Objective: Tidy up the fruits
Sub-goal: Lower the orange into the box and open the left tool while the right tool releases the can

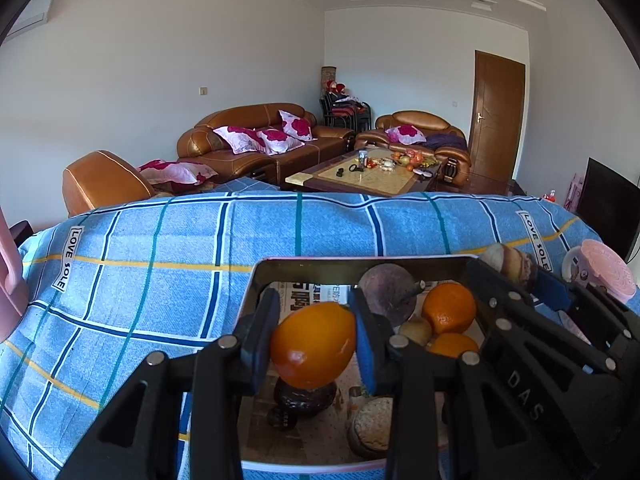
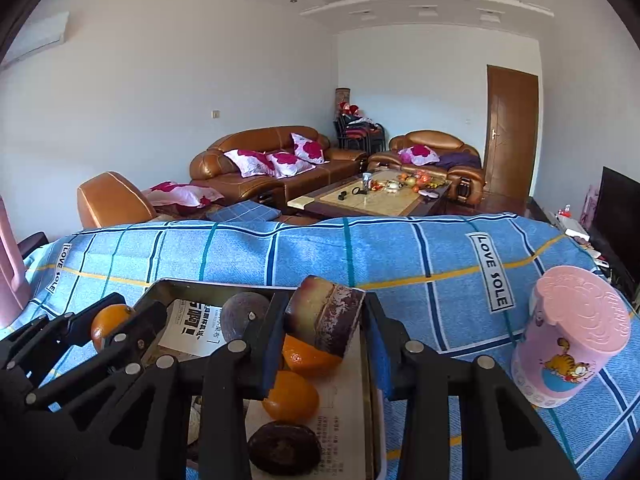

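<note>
Gripping: left gripper point(image 1: 314, 340) orange point(image 1: 314, 346), right gripper point(image 2: 324, 334) seemingly sugarcane chunk point(image 2: 326, 320).

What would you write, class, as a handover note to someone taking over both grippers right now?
Left gripper: shut on an orange, held above the tray.
Right gripper: shut on a cut purple-skinned chunk, also over the tray.
Already in the tray: two oranges, a round purple fruit and some dark brownish pieces.
Left to do: set down both held items.
A pink cup stands on the blue cloth beside the tray.

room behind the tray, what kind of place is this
Most likely a home living room: brown leather sofas with floral cushions, a coffee table strewn with fruit, and a dark screen at the right, probably a TV.
</note>
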Demonstrator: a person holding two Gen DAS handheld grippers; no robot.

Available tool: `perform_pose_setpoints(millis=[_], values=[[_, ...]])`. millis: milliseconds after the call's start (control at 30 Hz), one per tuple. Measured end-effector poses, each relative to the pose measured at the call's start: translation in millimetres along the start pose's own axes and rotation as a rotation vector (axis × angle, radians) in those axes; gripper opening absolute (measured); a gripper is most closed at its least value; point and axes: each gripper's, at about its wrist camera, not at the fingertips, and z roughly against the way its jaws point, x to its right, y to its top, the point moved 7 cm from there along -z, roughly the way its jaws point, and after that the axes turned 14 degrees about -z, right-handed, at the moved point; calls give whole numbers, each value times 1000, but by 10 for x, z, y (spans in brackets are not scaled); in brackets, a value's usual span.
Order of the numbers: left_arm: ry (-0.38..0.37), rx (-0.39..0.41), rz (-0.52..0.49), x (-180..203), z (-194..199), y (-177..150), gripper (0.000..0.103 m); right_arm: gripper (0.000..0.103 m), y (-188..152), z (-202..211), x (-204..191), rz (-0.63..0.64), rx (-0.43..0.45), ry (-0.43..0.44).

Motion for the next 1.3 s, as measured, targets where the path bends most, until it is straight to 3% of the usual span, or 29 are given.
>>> perform_pose_setpoints(millis=[333,767,967,1033,1067,1233,1267,1300], values=[[1,-44,-1,-12,-62,-31,37,41,-123,-214,-27,-12,-127,78],[-12,-121,28,-46,-192,-116,37,41,-226,-353,-102,-11,-226,140],[-12,-120,52,-87,-185,-134,39,53,-225,-326,-33,-72,-243,204],[-6,-108,54,-111,-157,-123,44,53,-228,-310,-21,-90,-250,226],[2,-101,59,-128,-138,-122,52,53,-235,-293,-11,-96,-252,233],[-70,-79,109,-117,-71,-113,72,55,-175,-202,104,-189,-229,269],[-85,-71,101,-88,-49,-102,82,57,-154,-186,136,-219,-220,279],[-77,-58,81,-59,-13,-85,99,61,-127,-168,164,-250,-210,292]])
